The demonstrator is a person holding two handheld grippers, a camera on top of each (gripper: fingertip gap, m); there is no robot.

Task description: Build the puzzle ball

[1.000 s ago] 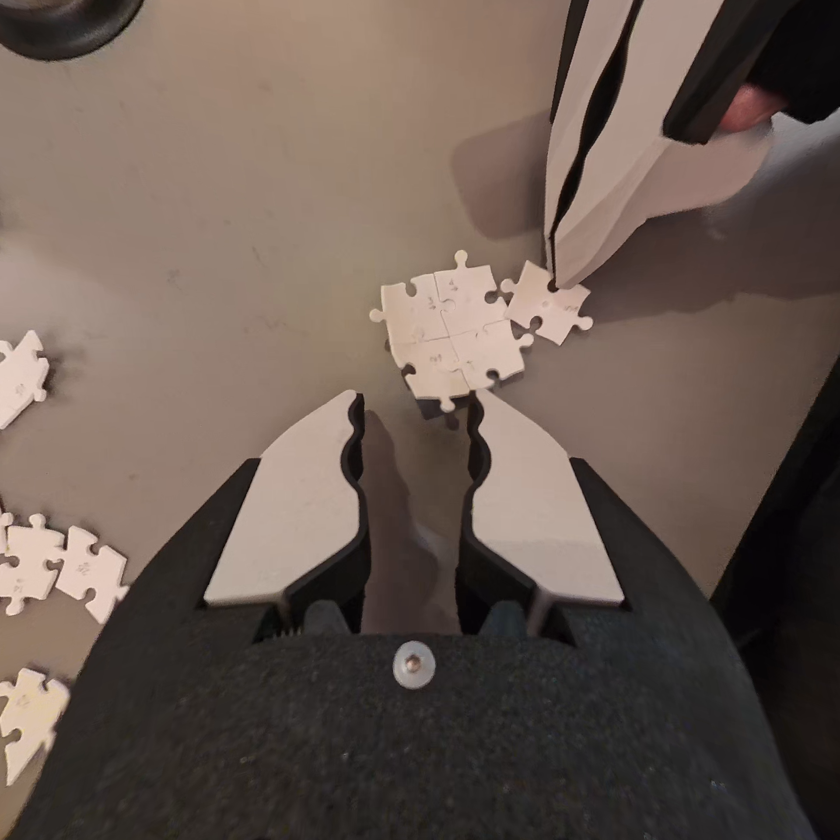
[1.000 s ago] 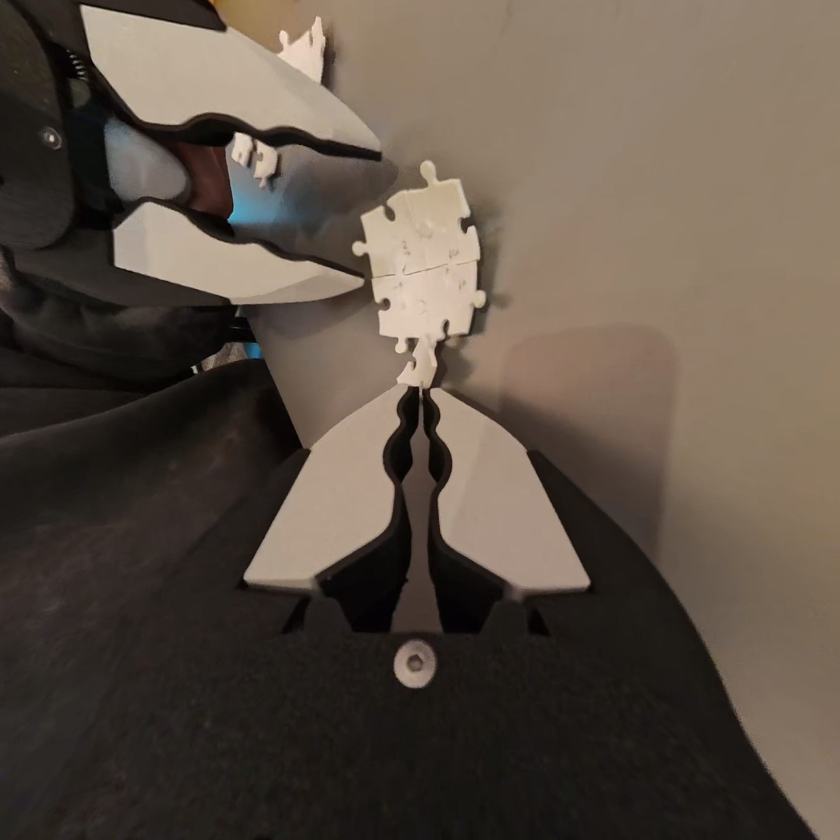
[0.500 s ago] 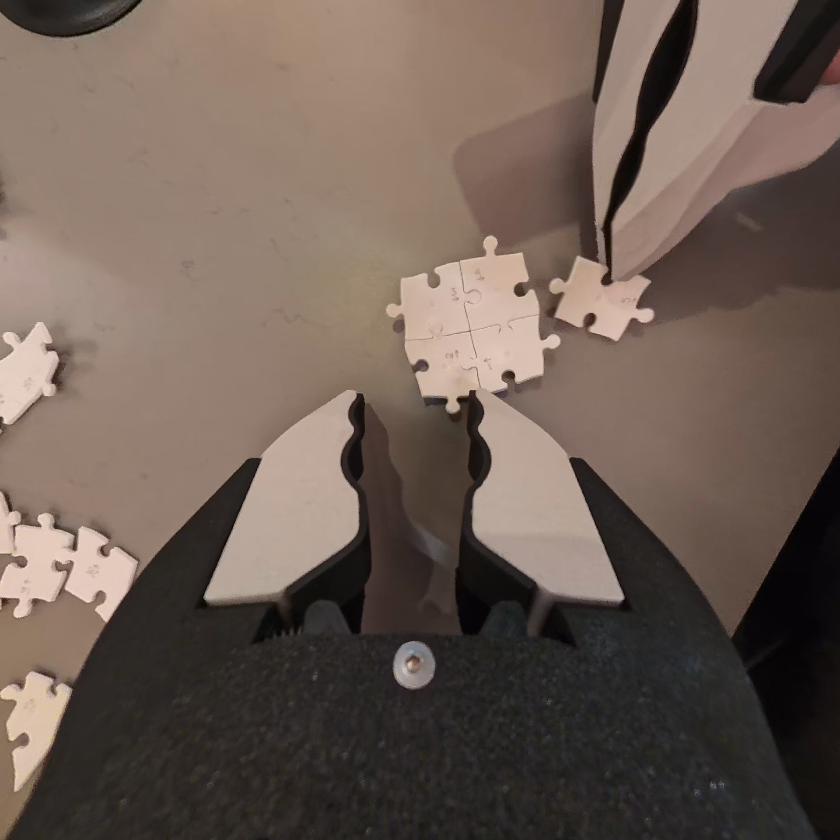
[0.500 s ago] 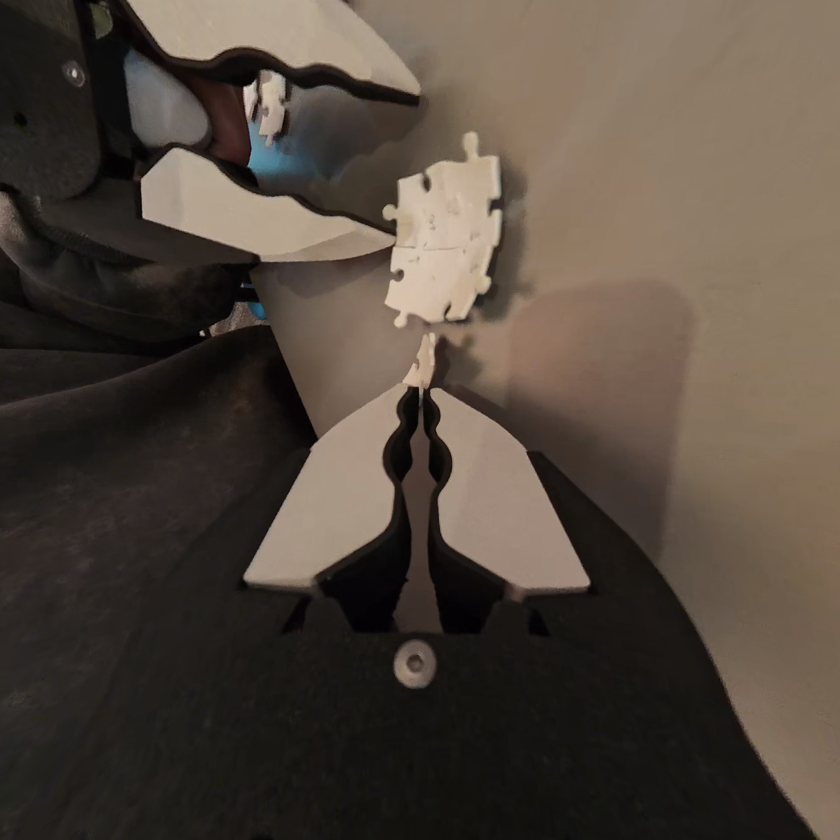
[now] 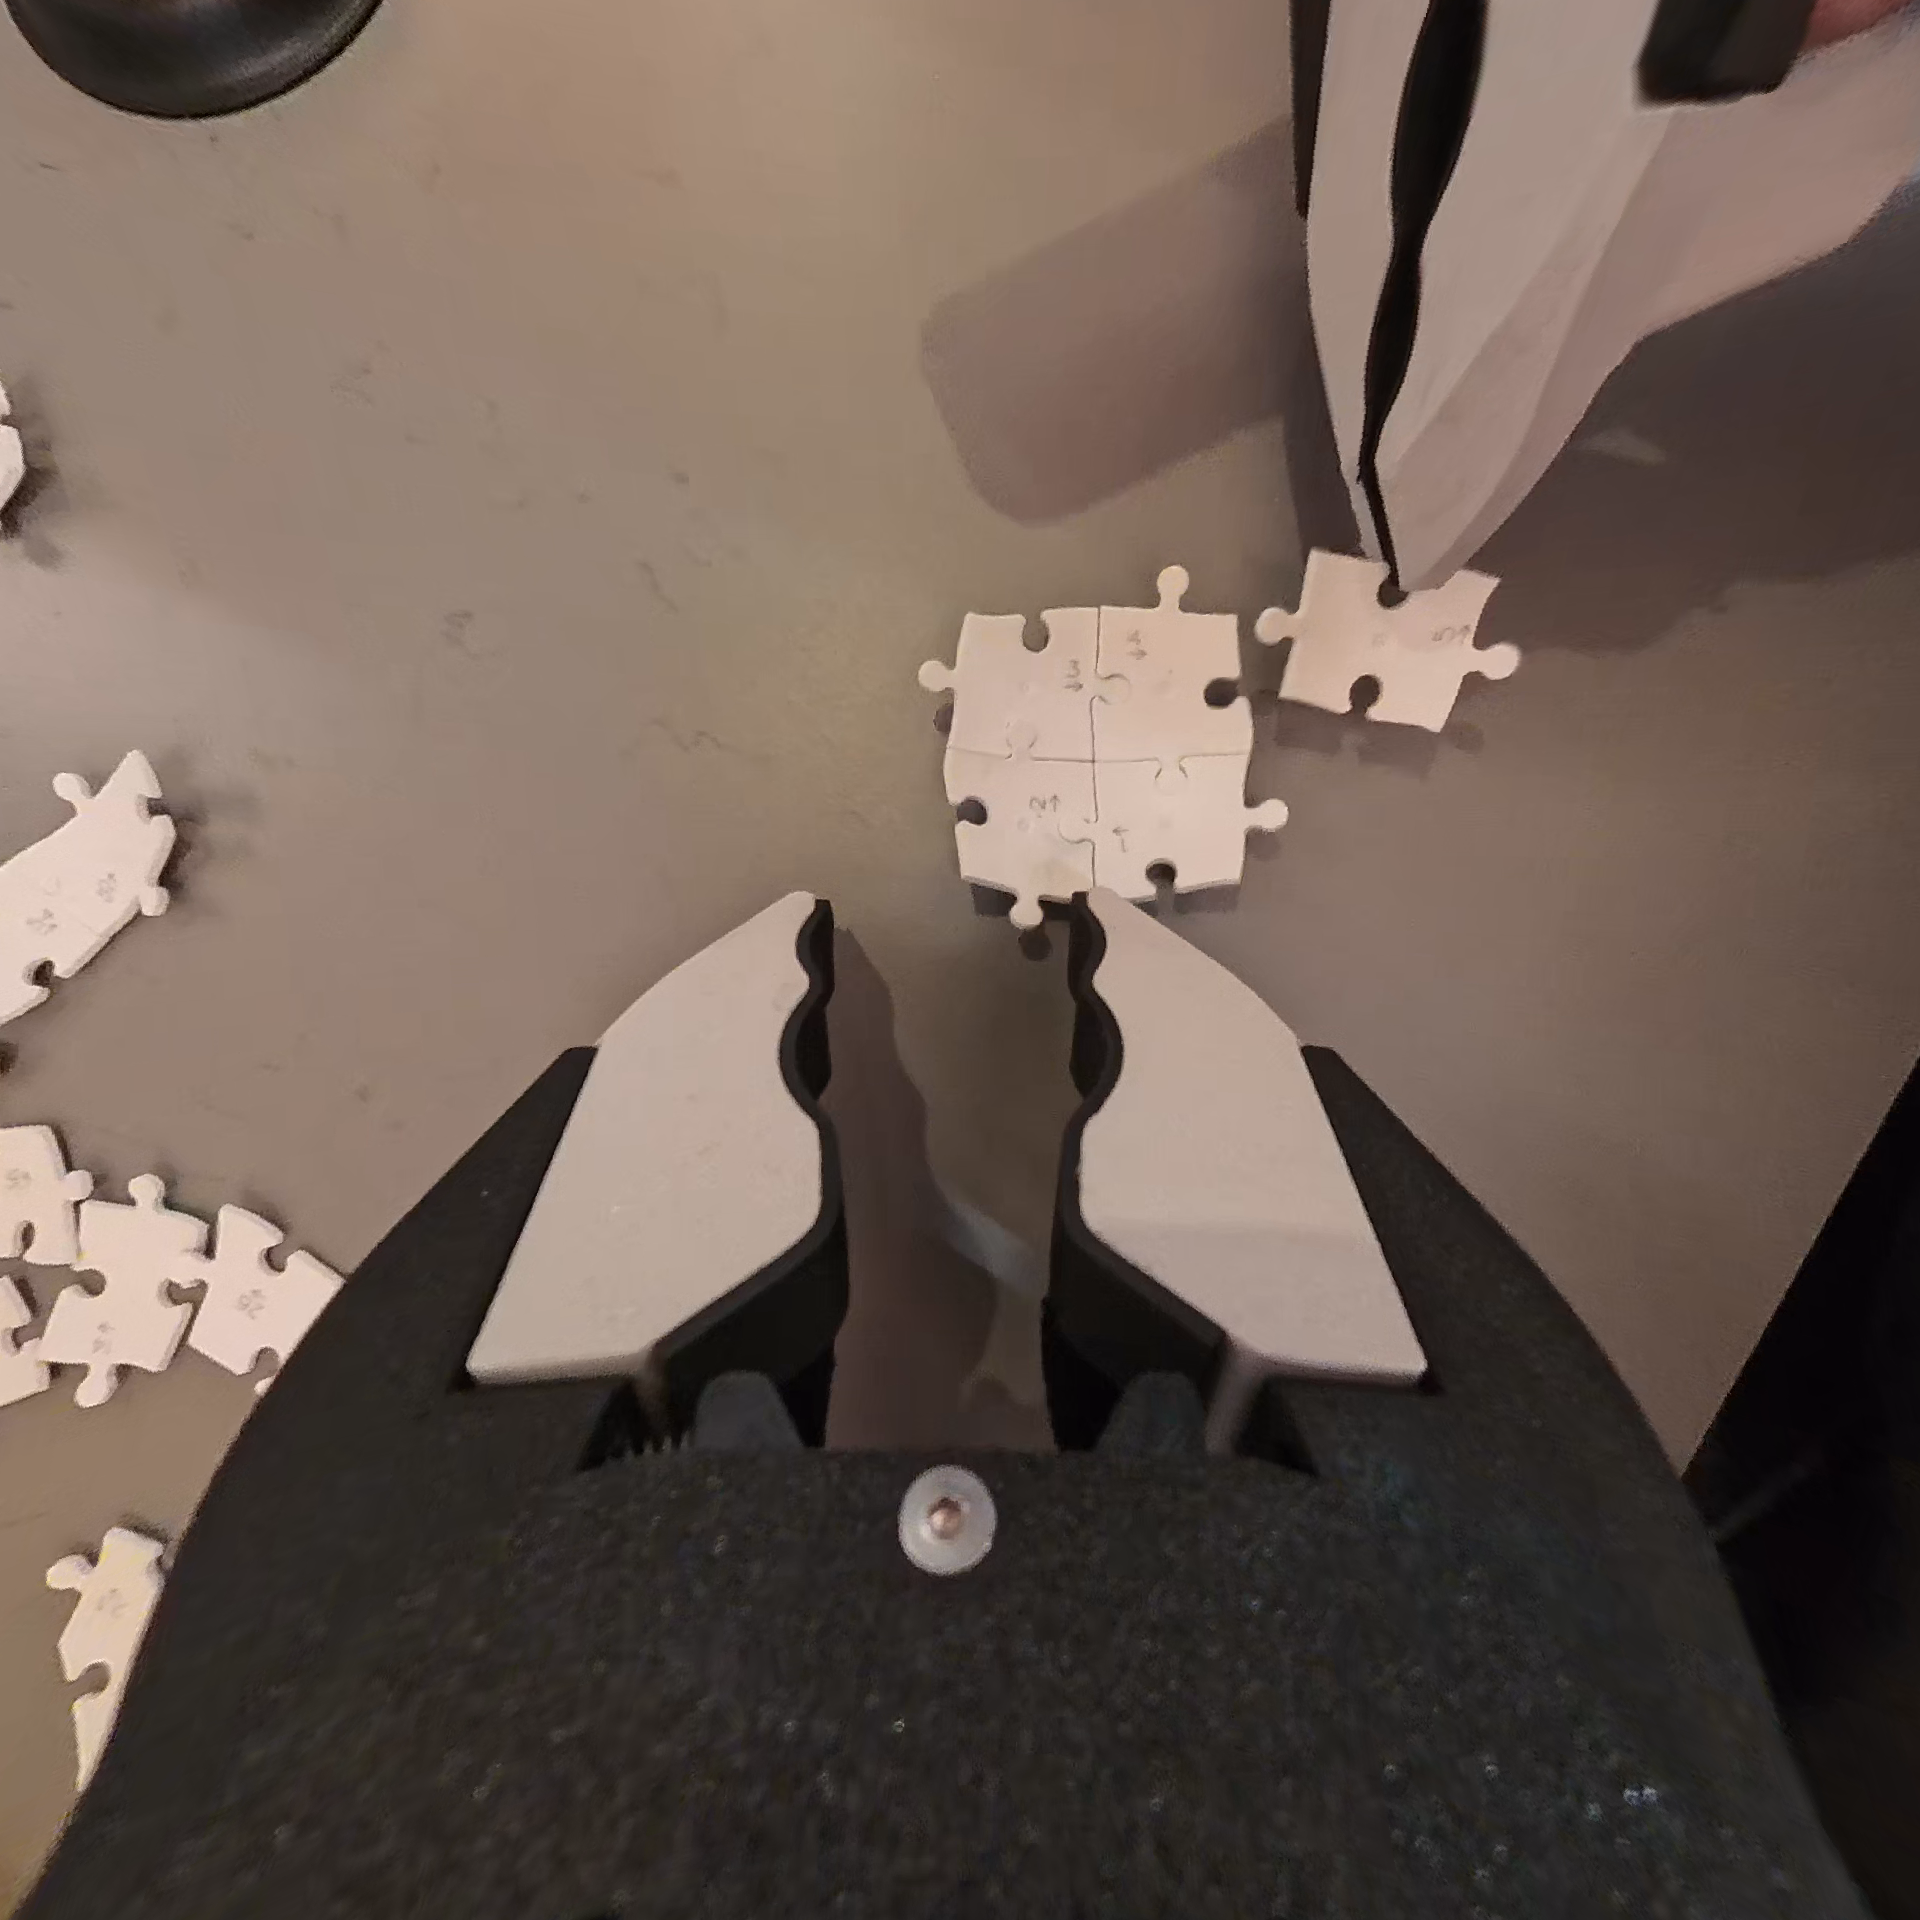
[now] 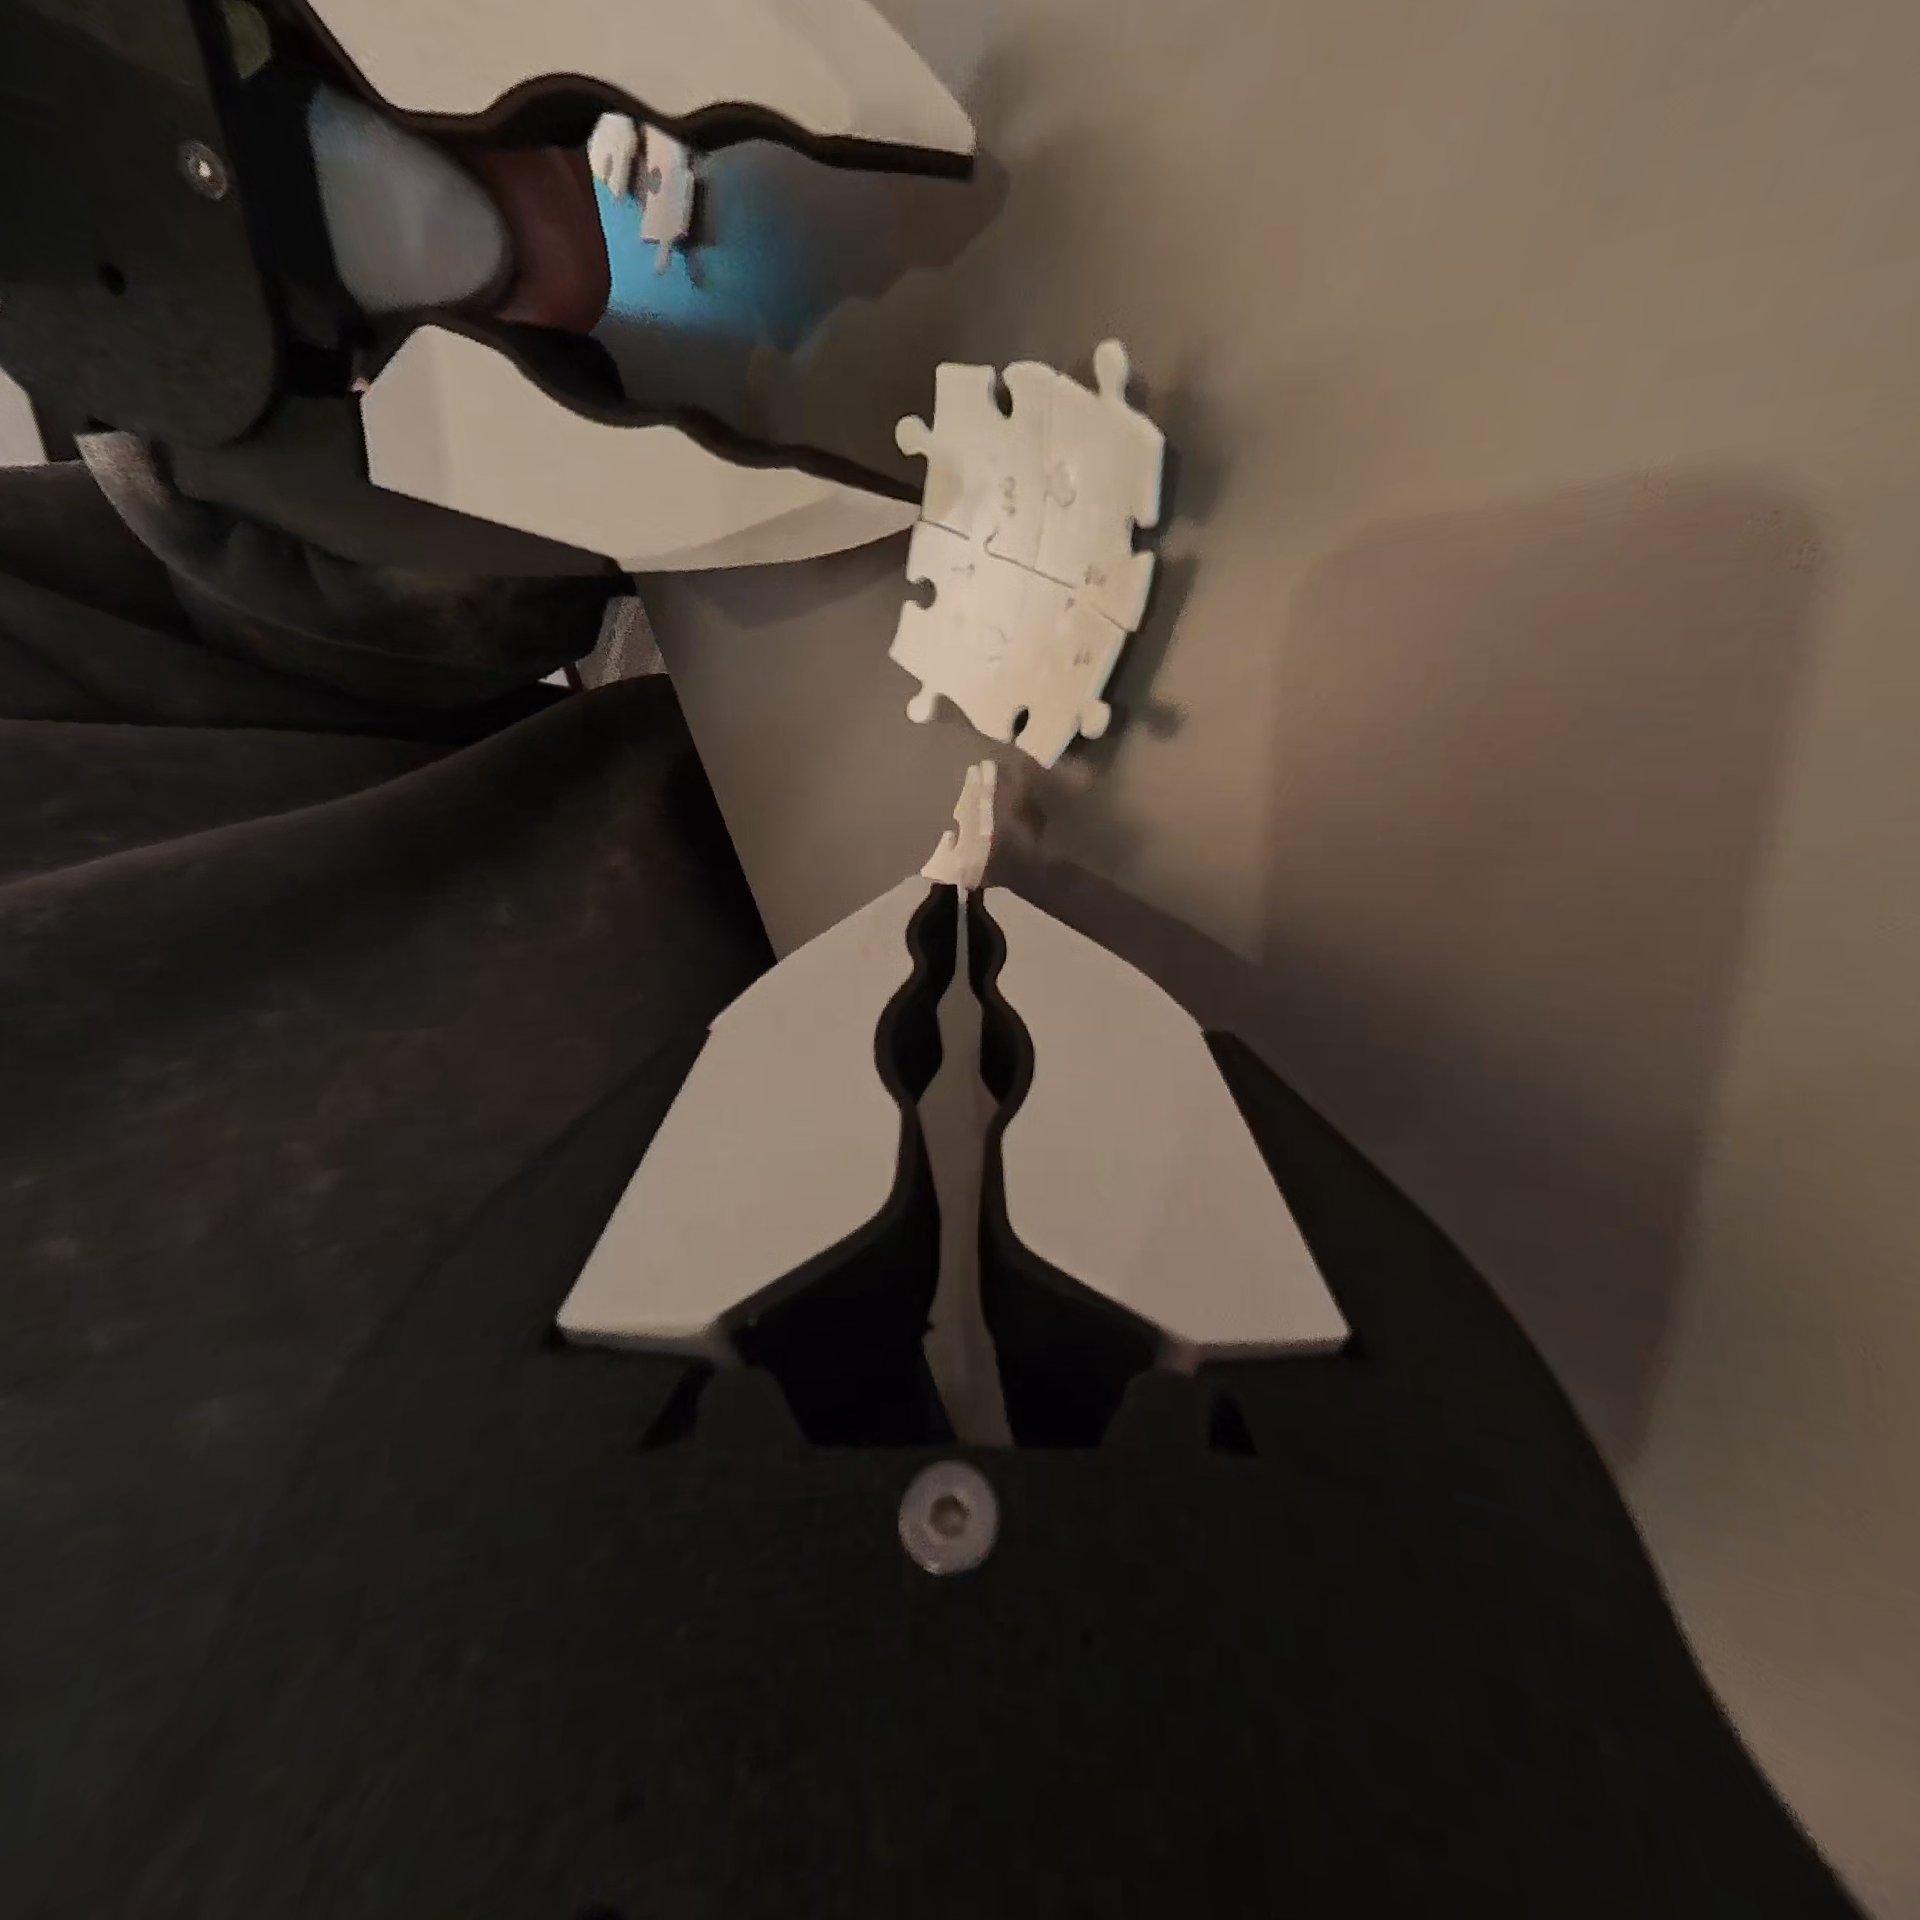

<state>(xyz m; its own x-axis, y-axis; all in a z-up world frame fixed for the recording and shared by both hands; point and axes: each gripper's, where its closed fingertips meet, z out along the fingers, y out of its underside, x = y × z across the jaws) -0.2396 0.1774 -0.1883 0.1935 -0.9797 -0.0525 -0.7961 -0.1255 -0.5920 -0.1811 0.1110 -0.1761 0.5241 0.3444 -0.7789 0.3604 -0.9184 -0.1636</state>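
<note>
A joined patch of white curved puzzle pieces [image 5: 1099, 756] lies on the grey table [image 5: 520, 520]; it also shows in the right wrist view [image 6: 1029, 561]. My left gripper [image 5: 951, 912] is open and empty, its right fingertip touching the patch's near edge. My right gripper [image 6: 961, 883] is shut on a single white piece [image 6: 966, 826], seen edge-on there. In the left wrist view that piece [image 5: 1382, 652] hangs from the right gripper [image 5: 1380, 540] just right of the patch, a small gap apart.
Loose white pieces lie at the left: a joined strip [image 5: 73, 894], a cluster [image 5: 135, 1288] and one near the bottom [image 5: 104, 1631]. A dark round object [image 5: 197, 47] sits at the top left. The table's edge [image 5: 1766, 1299] drops off at the right. The grippers' ends are close to 9 centimeters from one another.
The right gripper has drawn its piece away from the patch to the right, opening a gap. The left gripper stays open at the patch's near edge; the view has shifted slightly.
</note>
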